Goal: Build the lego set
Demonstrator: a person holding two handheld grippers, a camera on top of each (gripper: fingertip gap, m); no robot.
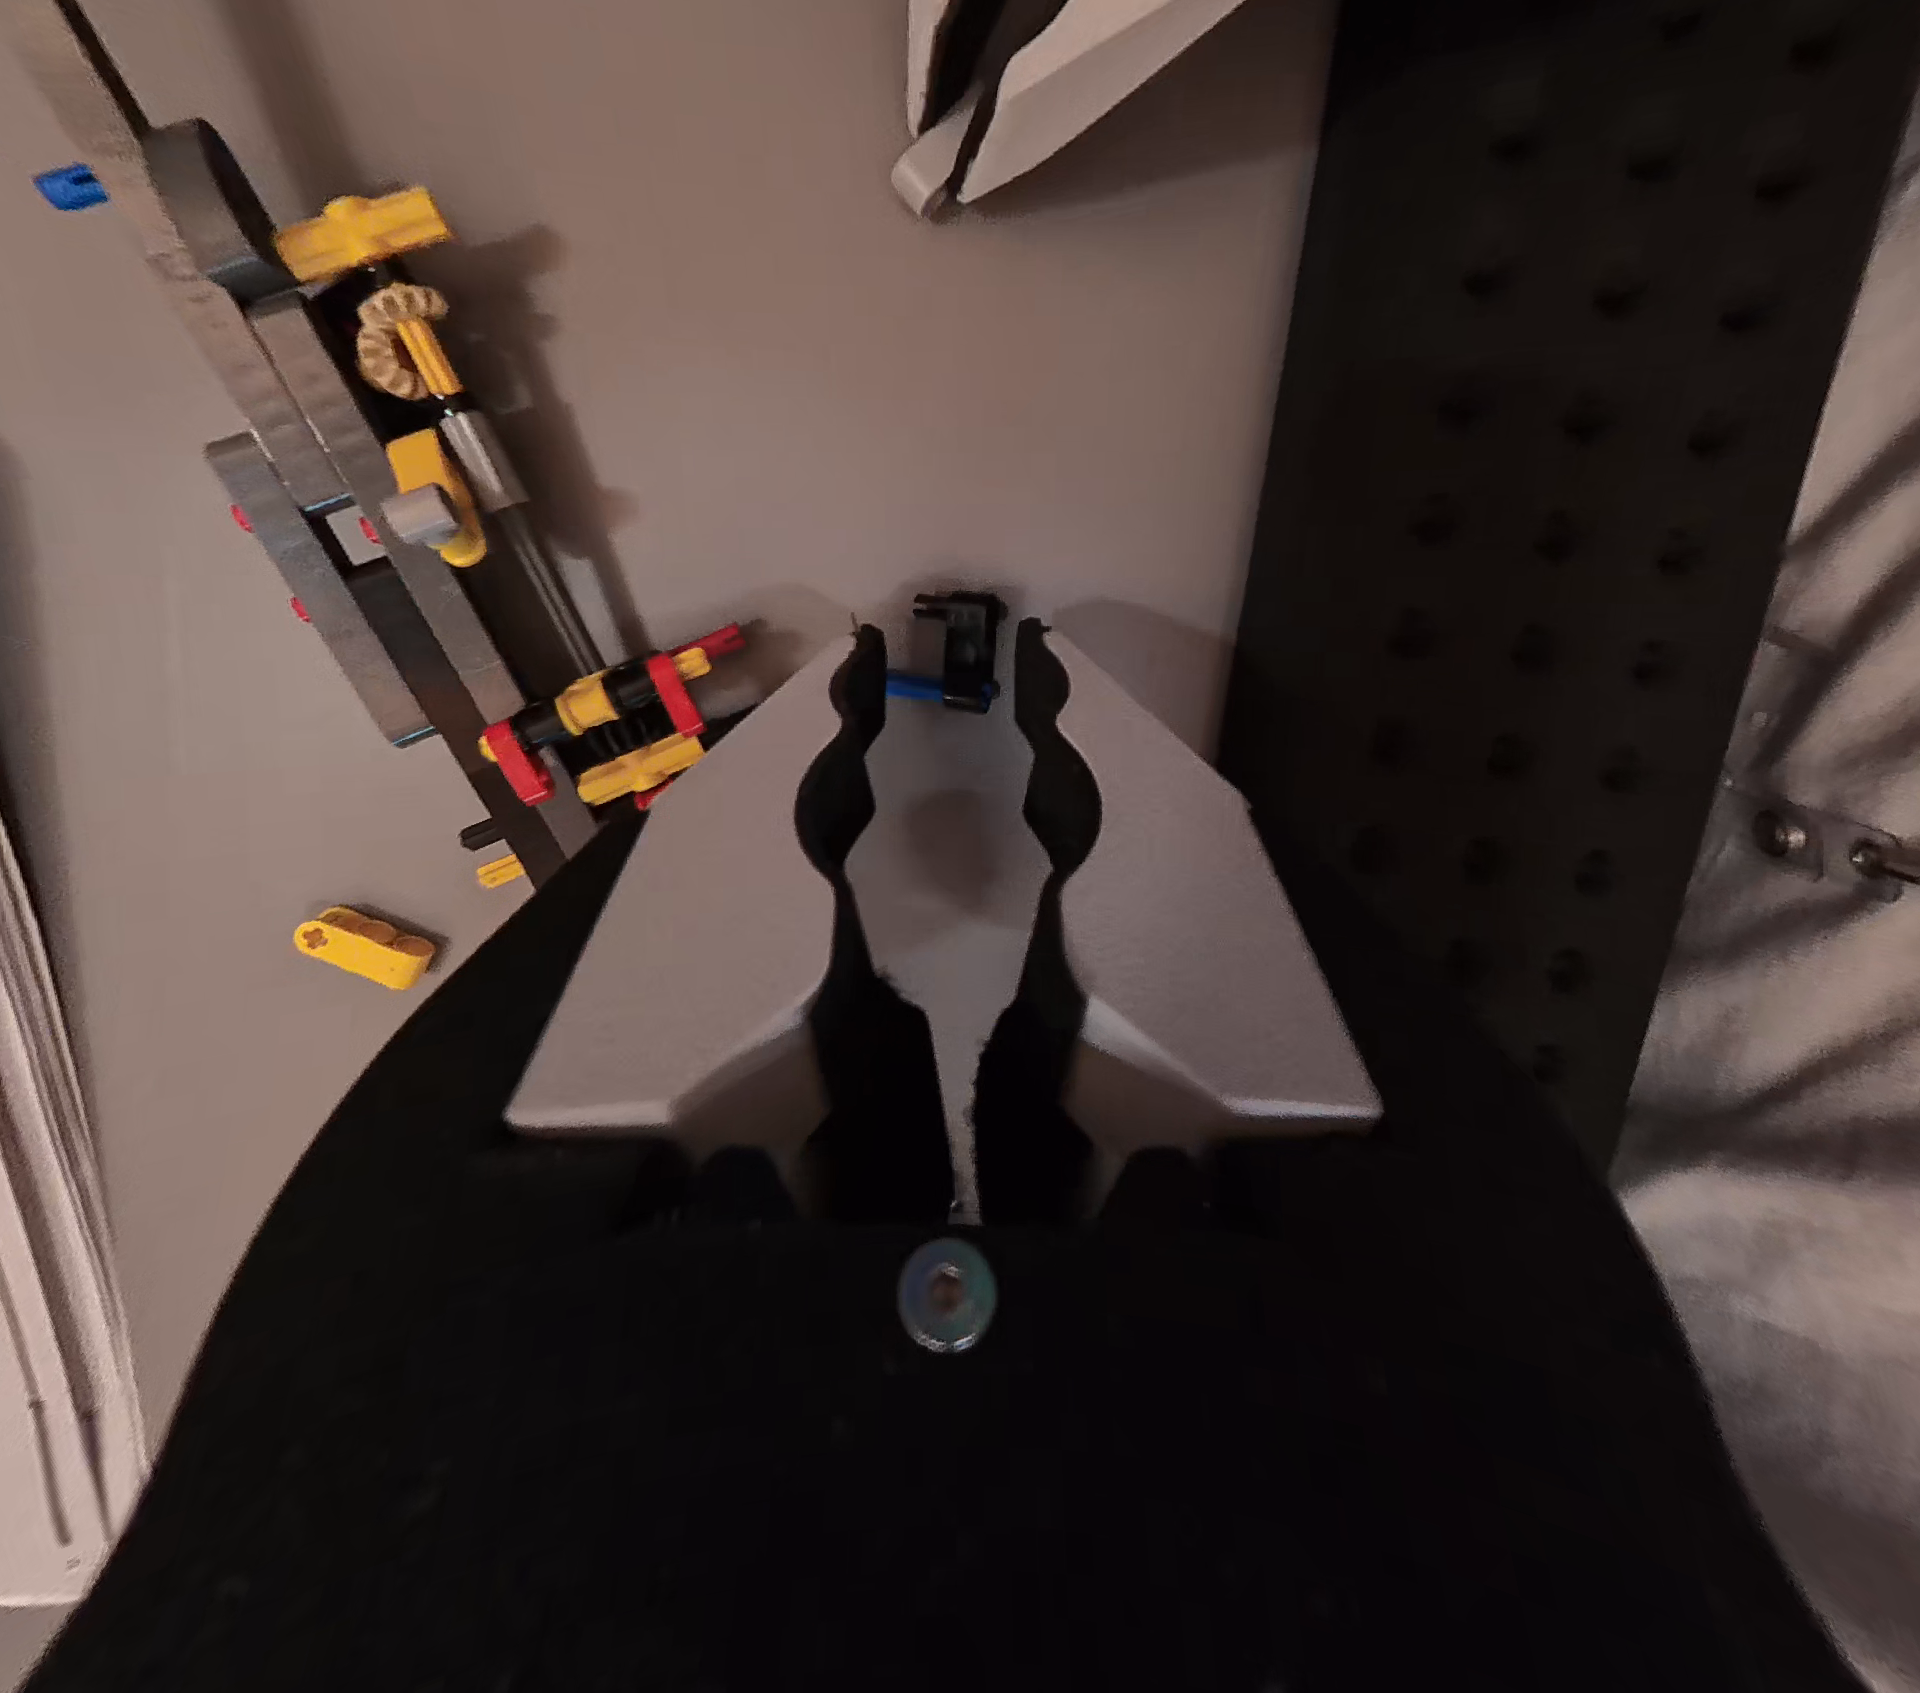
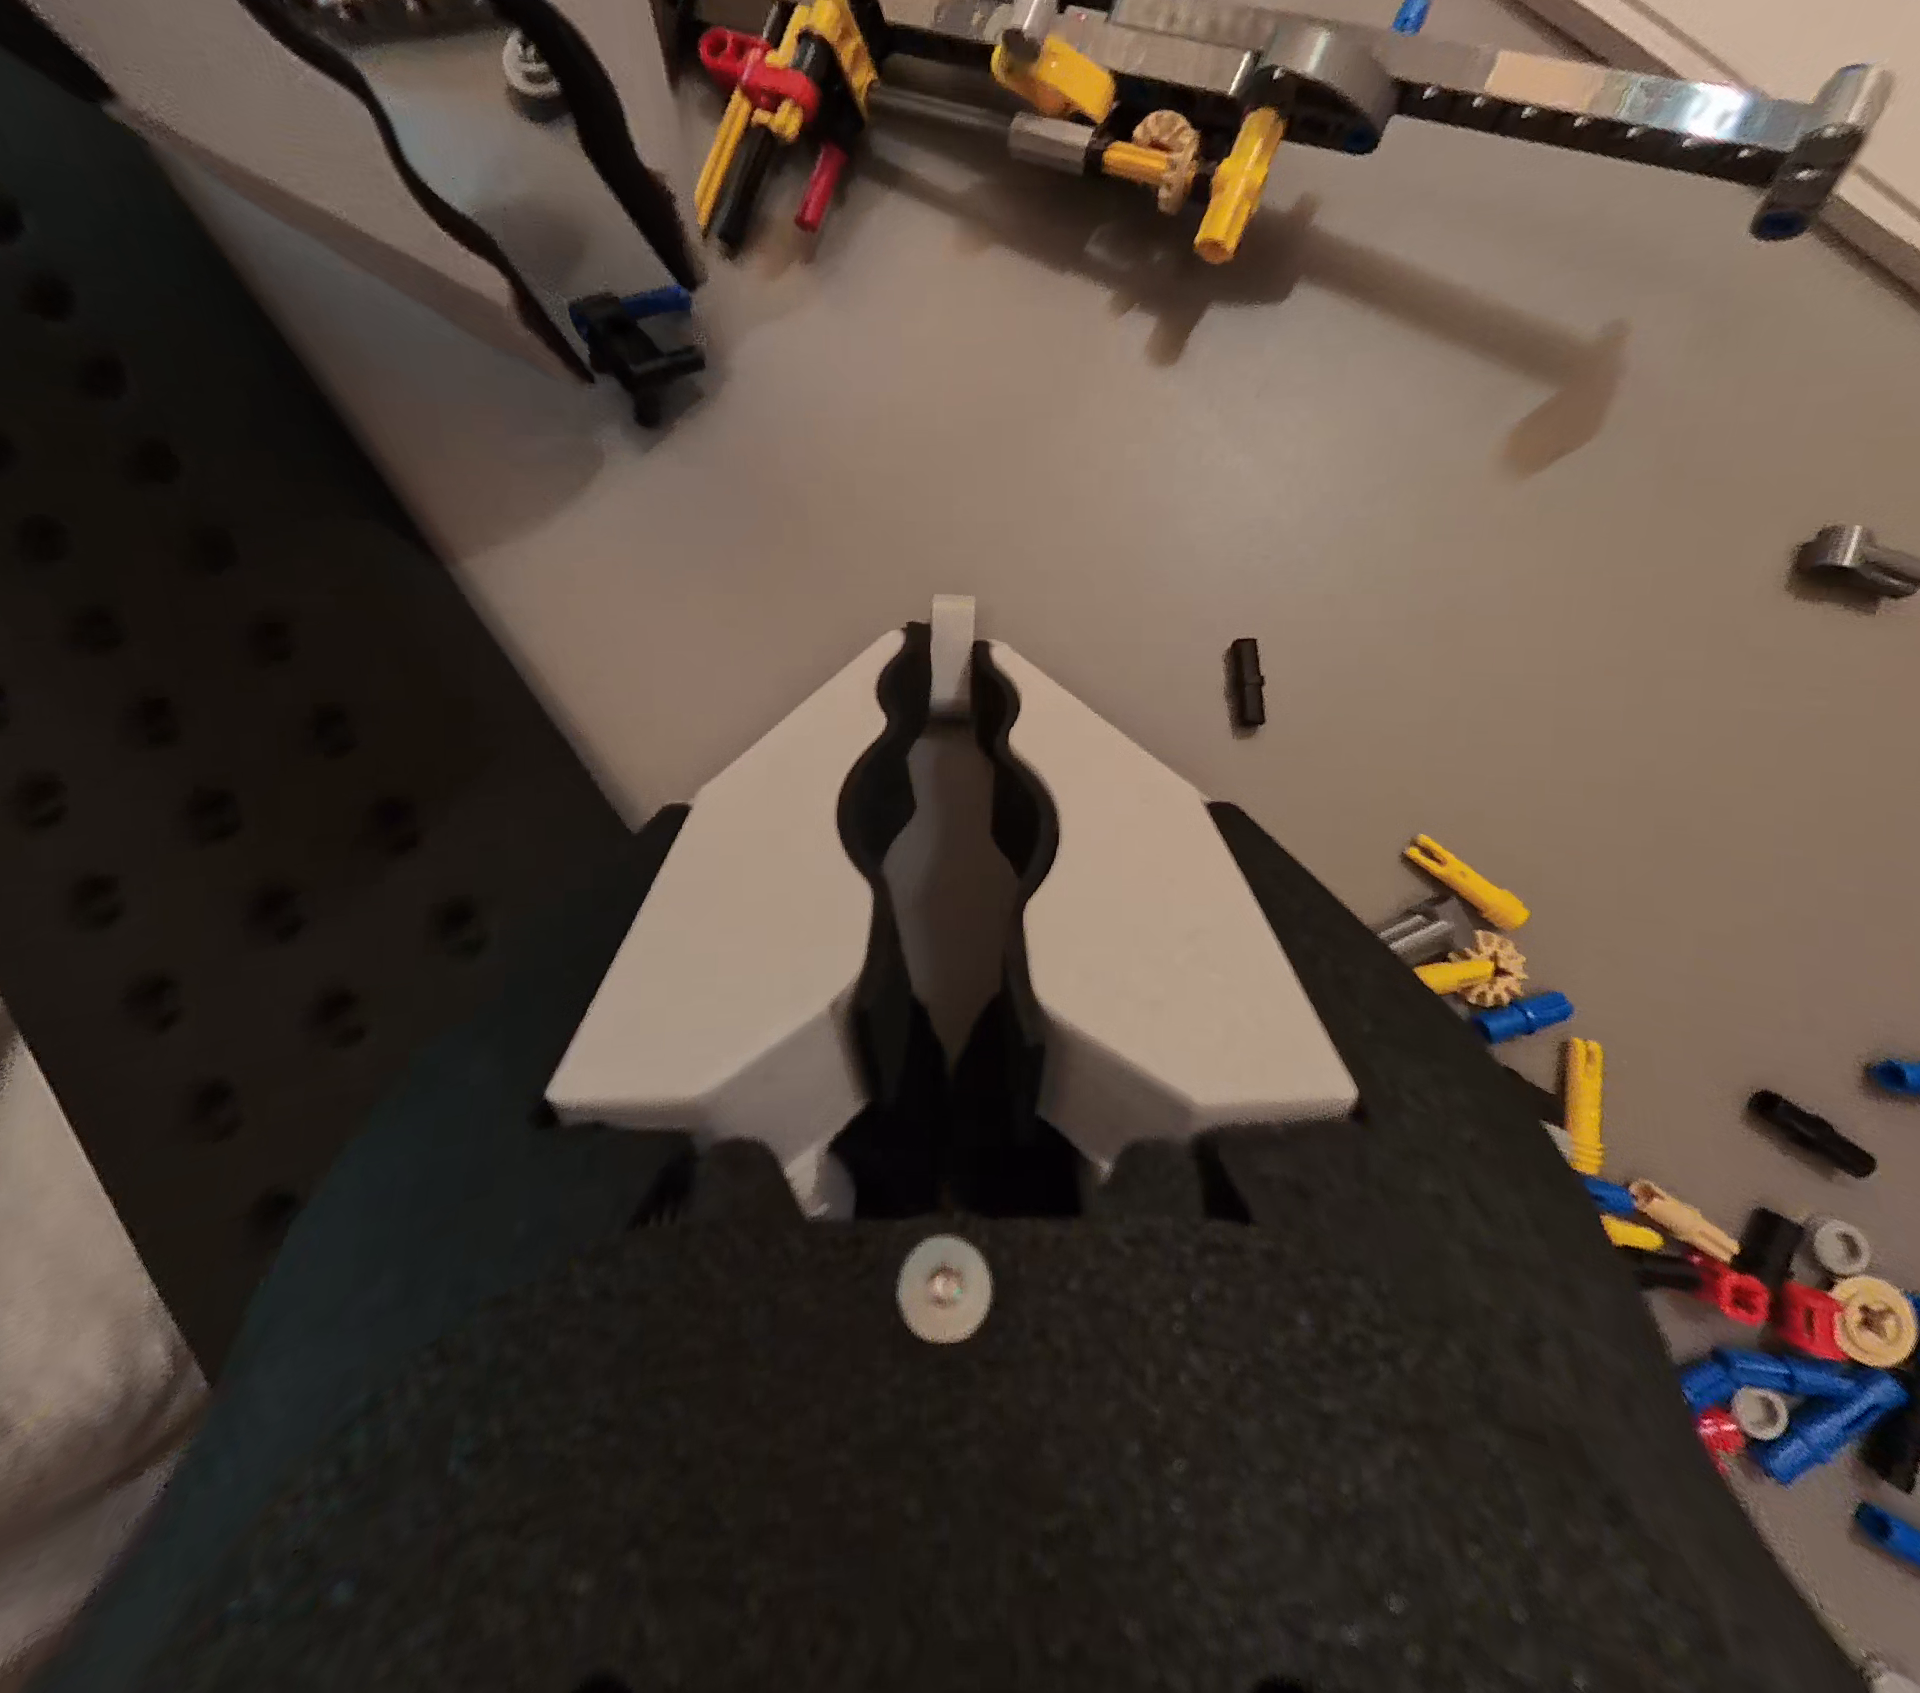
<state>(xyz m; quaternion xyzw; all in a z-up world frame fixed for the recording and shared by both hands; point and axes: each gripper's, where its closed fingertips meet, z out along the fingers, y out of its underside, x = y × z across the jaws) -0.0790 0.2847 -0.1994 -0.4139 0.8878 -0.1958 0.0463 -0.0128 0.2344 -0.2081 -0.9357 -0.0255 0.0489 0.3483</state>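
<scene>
While my left tongs (image 1: 951, 630) sit parted around a small black connector (image 1: 961, 646), my right tongs (image 2: 951, 656) pinch a light grey piece (image 2: 953, 656).

That connector, blue pin (image 1: 914, 689) poking from it, lies on the grey desk (image 1: 727, 396) between the left tips, and I can't tell if they touch it. Over to the left, the long grey, yellow and red lego build (image 2: 1091, 64) rests flat on the desk, with loose pieces (image 2: 1766, 1311) heaped at the right edge.
</scene>
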